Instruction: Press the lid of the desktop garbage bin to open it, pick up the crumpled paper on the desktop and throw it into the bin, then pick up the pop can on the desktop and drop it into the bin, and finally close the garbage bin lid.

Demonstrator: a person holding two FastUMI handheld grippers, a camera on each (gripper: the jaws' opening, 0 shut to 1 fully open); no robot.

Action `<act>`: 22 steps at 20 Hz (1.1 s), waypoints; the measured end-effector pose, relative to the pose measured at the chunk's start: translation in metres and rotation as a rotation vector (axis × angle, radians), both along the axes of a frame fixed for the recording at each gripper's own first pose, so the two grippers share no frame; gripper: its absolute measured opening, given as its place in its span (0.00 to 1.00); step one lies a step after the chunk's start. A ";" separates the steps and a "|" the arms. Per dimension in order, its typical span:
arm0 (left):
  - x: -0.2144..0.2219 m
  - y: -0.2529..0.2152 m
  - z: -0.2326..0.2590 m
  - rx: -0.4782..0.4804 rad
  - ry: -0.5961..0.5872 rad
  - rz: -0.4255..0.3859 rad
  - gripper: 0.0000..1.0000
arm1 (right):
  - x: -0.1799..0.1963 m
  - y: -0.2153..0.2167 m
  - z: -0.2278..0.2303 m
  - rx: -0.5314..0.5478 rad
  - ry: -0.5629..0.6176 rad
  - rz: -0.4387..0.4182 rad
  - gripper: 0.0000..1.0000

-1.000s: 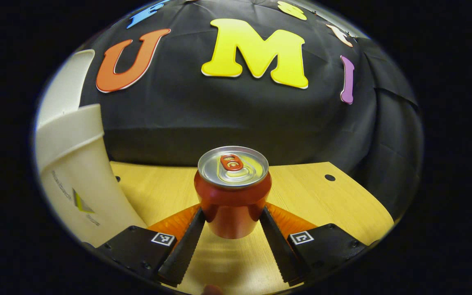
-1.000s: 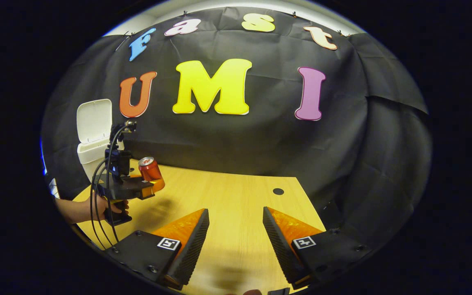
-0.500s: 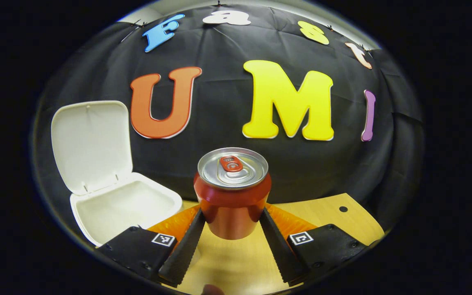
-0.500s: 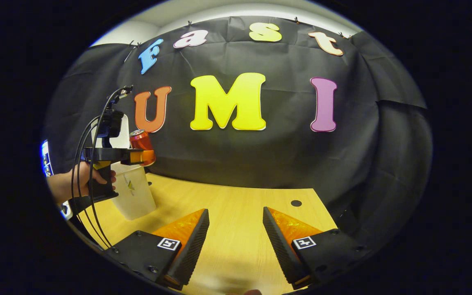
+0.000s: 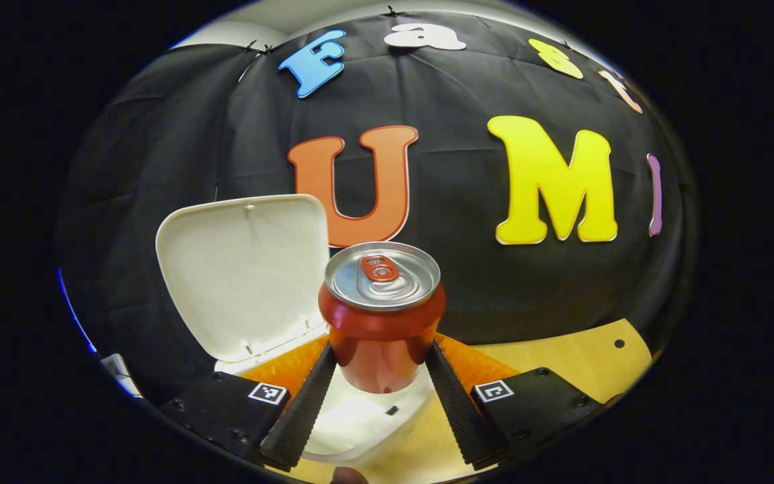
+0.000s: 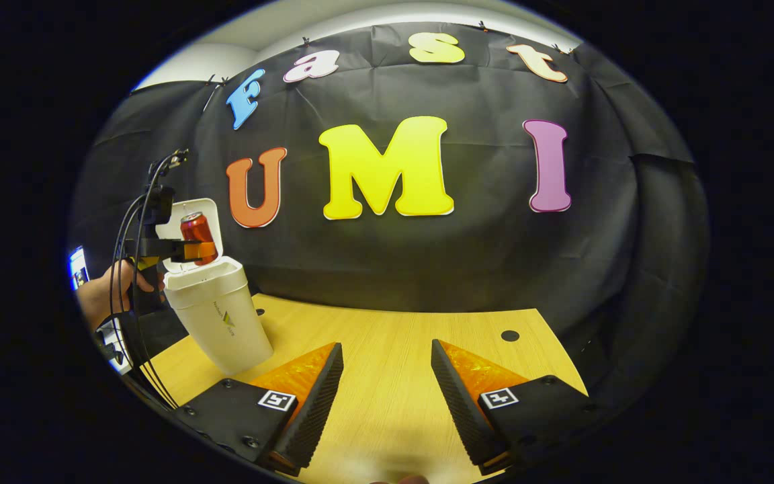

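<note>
My left gripper (image 5: 381, 366) has both fingers clamped on the red pop can (image 5: 381, 316), upright, right over the open white garbage bin (image 5: 360, 423), lid (image 5: 246, 269) up at 10 o'clock. Right gripper (image 6: 381, 386) fingers gape wide over the desk (image 6: 387, 349), holding nothing.

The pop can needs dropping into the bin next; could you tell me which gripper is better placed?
Left: the left gripper grips the pop can above the open bin.
</note>
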State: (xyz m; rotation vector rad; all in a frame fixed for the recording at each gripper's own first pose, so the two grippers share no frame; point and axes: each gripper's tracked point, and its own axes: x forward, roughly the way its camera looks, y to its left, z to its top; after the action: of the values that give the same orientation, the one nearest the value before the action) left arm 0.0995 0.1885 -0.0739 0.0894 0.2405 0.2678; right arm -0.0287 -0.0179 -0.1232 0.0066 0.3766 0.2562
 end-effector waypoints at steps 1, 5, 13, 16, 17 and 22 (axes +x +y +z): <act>0.001 0.010 -0.005 -0.006 0.014 0.014 0.86 | 0.002 0.005 0.001 -0.001 -0.001 0.010 0.84; -0.006 0.036 -0.023 -0.027 0.066 0.081 0.86 | 0.003 0.020 0.003 0.003 -0.007 0.043 0.84; -0.011 0.045 -0.048 -0.075 0.168 0.122 0.90 | 0.005 0.019 0.000 0.017 0.003 0.032 0.84; -0.011 0.043 -0.046 -0.069 0.178 0.137 0.93 | 0.005 0.019 0.001 0.027 0.001 0.036 0.84; -0.011 0.044 -0.043 -0.067 0.170 0.142 0.93 | 0.005 0.020 0.001 0.027 0.001 0.038 0.84; -0.020 0.035 0.005 -0.036 0.061 0.203 0.93 | 0.002 0.014 0.000 0.029 0.004 0.044 0.84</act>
State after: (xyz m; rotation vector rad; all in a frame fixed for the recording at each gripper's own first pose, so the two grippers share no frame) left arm 0.0799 0.2239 -0.0689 0.0374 0.3155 0.4628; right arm -0.0262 -0.0039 -0.1232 0.0278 0.3768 0.3048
